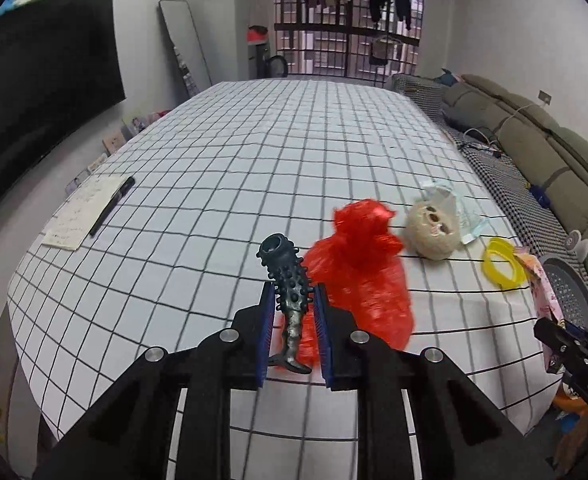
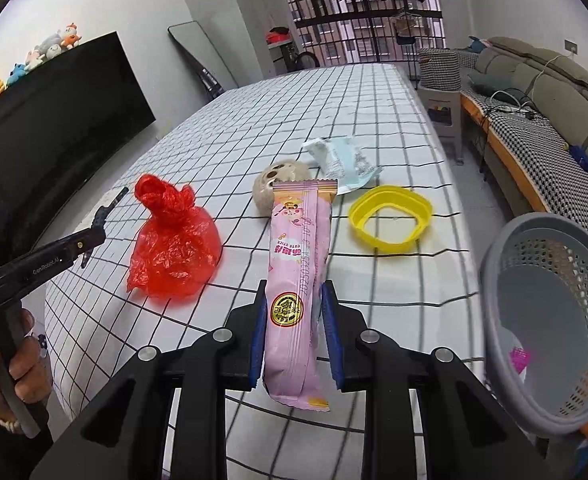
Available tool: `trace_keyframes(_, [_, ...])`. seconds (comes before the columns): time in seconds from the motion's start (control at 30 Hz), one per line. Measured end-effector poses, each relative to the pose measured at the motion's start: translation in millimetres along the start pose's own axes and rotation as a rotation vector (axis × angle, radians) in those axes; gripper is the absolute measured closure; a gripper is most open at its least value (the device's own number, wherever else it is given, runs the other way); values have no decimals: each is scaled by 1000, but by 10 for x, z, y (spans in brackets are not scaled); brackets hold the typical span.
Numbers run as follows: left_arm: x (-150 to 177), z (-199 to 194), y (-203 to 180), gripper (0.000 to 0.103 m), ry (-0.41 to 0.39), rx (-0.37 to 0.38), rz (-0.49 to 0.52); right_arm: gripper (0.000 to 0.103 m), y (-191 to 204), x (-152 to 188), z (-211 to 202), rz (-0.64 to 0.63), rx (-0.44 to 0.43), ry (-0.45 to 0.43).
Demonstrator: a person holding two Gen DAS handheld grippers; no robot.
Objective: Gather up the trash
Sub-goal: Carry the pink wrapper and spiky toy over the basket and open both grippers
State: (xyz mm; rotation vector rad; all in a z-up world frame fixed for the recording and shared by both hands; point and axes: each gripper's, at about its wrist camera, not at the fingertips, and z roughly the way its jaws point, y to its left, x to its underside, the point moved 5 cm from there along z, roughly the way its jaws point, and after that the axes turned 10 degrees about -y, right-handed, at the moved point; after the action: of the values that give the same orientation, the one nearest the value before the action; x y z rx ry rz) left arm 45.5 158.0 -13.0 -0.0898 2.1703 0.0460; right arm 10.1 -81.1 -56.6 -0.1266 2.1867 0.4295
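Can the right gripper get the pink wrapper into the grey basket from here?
Probably yes. The right gripper is shut on the pink wrapper, and the grey basket sits just to its right off the table edge, mouth tilted toward it, with nothing between.

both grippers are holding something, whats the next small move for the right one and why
Probably swing the right gripper right, over the grey basket, and open there. Its jaws are closed on the pink snack wrapper, lifted clear of the table, and the basket sits close at the table's right edge with its mouth open.
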Motion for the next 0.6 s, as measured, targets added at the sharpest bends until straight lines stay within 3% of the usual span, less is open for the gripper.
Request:
trace_keyframes(0.33, [-215, -114, -1583, 83, -35, 315, 120, 78, -921, -7, -525, 130, 150, -76])
trace_keyframes(0.6, [107, 25, -2961, 83, 52, 493, 288, 78, -1881, 193, -828, 265, 299, -83])
